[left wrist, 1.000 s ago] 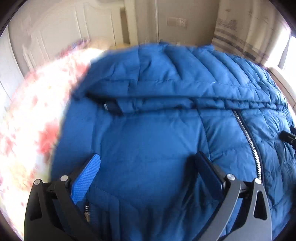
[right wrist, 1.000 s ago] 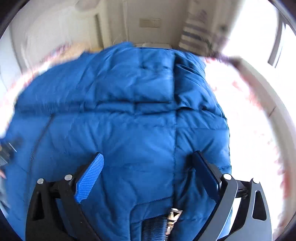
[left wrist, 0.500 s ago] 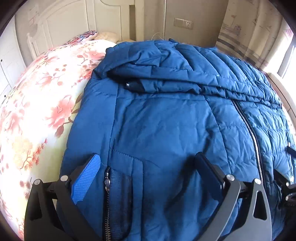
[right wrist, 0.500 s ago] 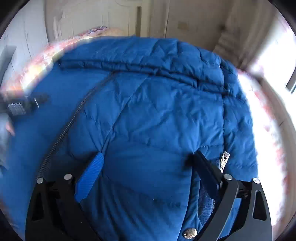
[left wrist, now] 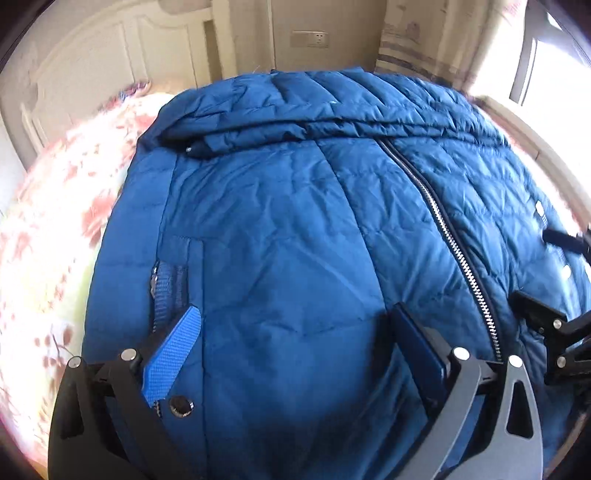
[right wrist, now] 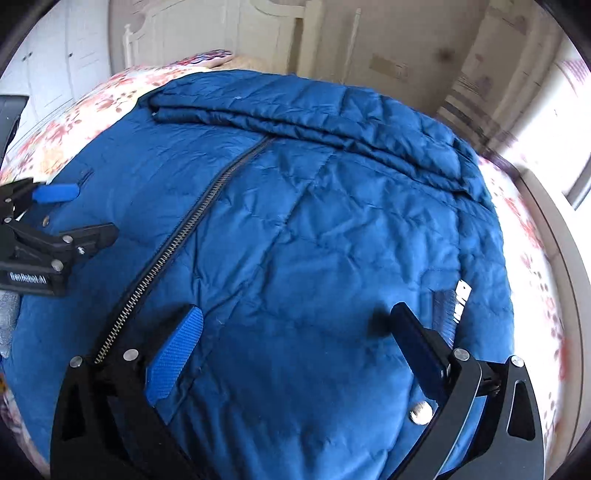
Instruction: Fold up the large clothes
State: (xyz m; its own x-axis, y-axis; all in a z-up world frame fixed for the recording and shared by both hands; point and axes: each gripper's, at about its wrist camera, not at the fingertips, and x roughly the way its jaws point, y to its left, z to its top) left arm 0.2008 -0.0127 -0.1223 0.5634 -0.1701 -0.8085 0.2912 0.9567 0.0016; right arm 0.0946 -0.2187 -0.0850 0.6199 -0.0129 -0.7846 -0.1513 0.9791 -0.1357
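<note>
A big blue quilted down jacket [left wrist: 295,221] lies front up on a flowered bed, zipped, with its sleeves folded across the top [left wrist: 314,118]. The zipper [left wrist: 443,229] runs down its middle, also seen as the zipper [right wrist: 177,251] in the right wrist view. My left gripper [left wrist: 295,332] hovers open over the jacket's [right wrist: 332,240] lower left half, beside a pocket [left wrist: 170,280]. Over the lower right half my right gripper [right wrist: 295,328] stands open, near a pocket [right wrist: 450,299]. Nothing sits between either pair of fingers. The right gripper [left wrist: 546,332] shows at the left view's edge, the left gripper [right wrist: 62,221] at the right view's edge.
The floral bedspread [left wrist: 48,240] shows left of the jacket and the bedspread [right wrist: 535,240] to its right. A white headboard [right wrist: 221,33], a wall with a socket [left wrist: 310,38] and a curtain [left wrist: 417,40] stand beyond the bed. A window [left wrist: 546,55] glares at right.
Both grippers have drawn back toward the jacket's hem and swung inward, so the zipper now lies between them. Both stay open. The jacket has not moved.
</note>
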